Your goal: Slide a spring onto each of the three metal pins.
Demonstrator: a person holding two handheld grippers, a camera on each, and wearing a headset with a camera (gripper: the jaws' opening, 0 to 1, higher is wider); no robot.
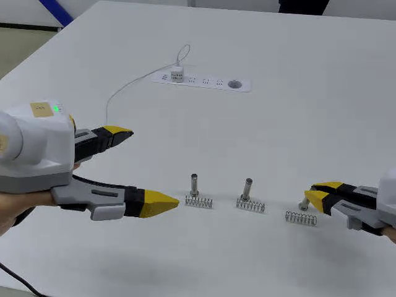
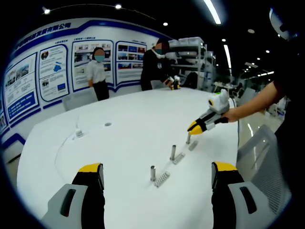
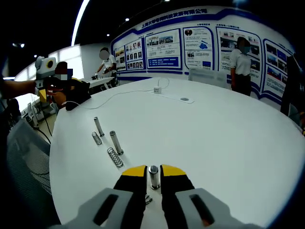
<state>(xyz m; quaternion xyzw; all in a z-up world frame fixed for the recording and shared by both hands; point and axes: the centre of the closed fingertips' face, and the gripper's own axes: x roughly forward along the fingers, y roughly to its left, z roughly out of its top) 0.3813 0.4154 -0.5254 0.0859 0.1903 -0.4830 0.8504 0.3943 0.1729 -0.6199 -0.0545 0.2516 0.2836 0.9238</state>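
Three upright metal pins stand in a row on the white table: left pin (image 1: 194, 184), middle pin (image 1: 247, 188), right pin (image 1: 304, 203). A loose spring lies flat in front of each: left spring (image 1: 198, 202), middle spring (image 1: 250, 205), right spring (image 1: 301, 218). My left gripper (image 1: 141, 166) hovers wide open to the left of the row, holding nothing. In its own view the pins (image 2: 173, 152) lie ahead between the jaws. My right gripper (image 1: 318, 191) is at the right pin (image 3: 153, 176), jaws narrowed to either side of it.
A white power strip (image 1: 204, 81) with a plugged-in adapter (image 1: 177, 73) and a thin cable lies farther back on the table (image 1: 297, 124). People stand beyond the far side of the table (image 2: 100, 71). The table's near edge is close below the grippers.
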